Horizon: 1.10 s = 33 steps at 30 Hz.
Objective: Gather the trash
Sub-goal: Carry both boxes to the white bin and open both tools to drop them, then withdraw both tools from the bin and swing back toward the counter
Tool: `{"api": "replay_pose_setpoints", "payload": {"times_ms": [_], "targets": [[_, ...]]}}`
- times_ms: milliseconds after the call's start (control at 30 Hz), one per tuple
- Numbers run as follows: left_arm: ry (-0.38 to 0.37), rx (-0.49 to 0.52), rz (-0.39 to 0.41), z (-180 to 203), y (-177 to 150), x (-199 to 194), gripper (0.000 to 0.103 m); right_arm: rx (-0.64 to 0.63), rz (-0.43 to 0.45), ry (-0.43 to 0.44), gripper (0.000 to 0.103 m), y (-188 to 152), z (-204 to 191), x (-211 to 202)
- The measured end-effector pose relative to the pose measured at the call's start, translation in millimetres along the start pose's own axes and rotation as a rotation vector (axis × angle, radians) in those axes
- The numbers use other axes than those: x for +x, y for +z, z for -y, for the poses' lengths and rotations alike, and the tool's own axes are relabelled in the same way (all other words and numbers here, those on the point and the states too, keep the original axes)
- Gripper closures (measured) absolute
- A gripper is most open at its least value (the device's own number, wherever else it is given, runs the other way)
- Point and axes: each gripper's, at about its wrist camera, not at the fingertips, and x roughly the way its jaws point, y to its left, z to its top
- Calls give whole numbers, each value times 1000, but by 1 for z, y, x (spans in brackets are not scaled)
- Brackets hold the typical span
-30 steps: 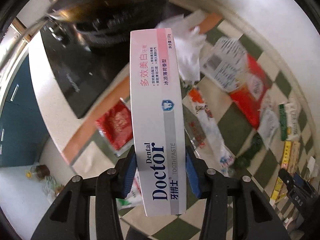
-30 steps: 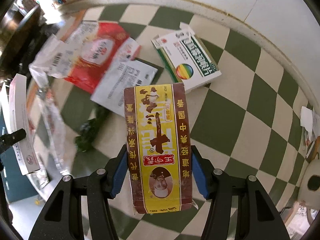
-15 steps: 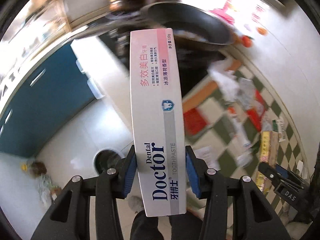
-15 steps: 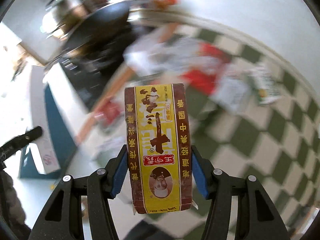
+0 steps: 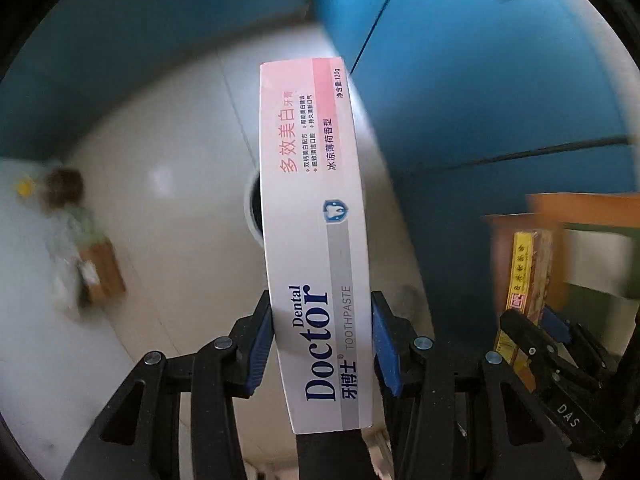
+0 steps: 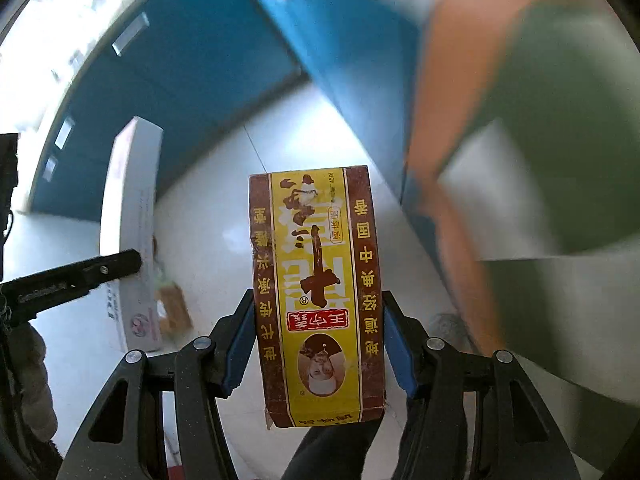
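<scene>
My left gripper (image 5: 320,344) is shut on a white and pink toothpaste box (image 5: 312,208) that stands up between its blue pads. A round dark bin opening (image 5: 253,212) shows on the white floor just behind the box. My right gripper (image 6: 318,344) is shut on a yellow and brown carton (image 6: 316,292). In the left wrist view the carton (image 5: 520,276) and right gripper (image 5: 532,336) show at the right. In the right wrist view the toothpaste box (image 6: 130,236) shows at the left, gripped by the left gripper.
Blue cabinet fronts (image 5: 480,80) rise behind both grippers above a white tiled floor (image 5: 168,200). The orange counter edge (image 6: 448,120) and checkered cloth (image 6: 560,140) blur at the right. A small brown box (image 5: 102,276) and some blurred clutter lie on the floor at the left.
Both grippers have swung away from the checkered counter and down toward the floor and blue cabinets, each still holding its box. The trash on the counter has left view.
</scene>
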Motion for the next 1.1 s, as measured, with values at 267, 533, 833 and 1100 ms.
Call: {"api": "replay_pose_setpoints", "payload": {"times_ms": [267,533,833,1100], "targets": [[-175,-87,-175,-65,53,201,59,62,-119,30,43,34,10,220],[-129,-164,-86,-101,64,239,16,2,-189,65,8,60,3,328],[202,-141,146,-100,29,194,9,-96,-76,-134,0,41,-2,315],[250,-163,219,-79,10,155,9,-171,-14,-230,0,25,-22,251]]}}
